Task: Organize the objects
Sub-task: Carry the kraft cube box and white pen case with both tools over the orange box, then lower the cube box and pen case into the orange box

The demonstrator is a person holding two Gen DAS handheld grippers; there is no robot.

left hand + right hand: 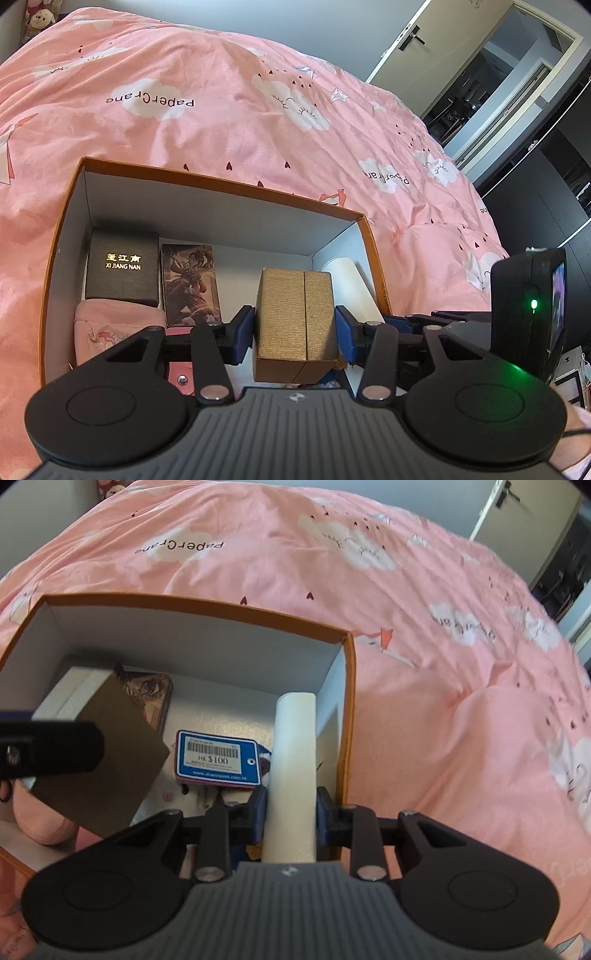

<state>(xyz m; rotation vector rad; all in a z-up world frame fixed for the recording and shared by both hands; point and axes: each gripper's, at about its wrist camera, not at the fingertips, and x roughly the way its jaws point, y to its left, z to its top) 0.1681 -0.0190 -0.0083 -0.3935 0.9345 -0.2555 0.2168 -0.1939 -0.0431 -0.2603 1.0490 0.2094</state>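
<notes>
Orange-rimmed cardboard box (218,184) lay open on the pink bedspread (221,92), its white inner walls standing well above the things inside. The left gripper (295,328) was clamped on a gold ribbed box (295,317), blue pads pressed to both its sides, holding it tilted above the middle of the box floor. The right gripper (290,812) gripped a cream cylinder (293,768) that ran along the right wall, just beside it, its far end short of the back wall.

Along the left side sat a black case lettered XI JIANG NAN (122,267) near the back corner, a picture-printed tin (190,284) touching its right side, and a pink pouch (118,332) in front of them. A blue card marked HK $100 (218,758) lay flat on the floor between the gold box and the cylinder.

Bare white floor showed behind the card as far as the back wall, and a narrow strip between tin and cylinder. Outside the right wall the bedspread was rumpled but unoccupied.
</notes>
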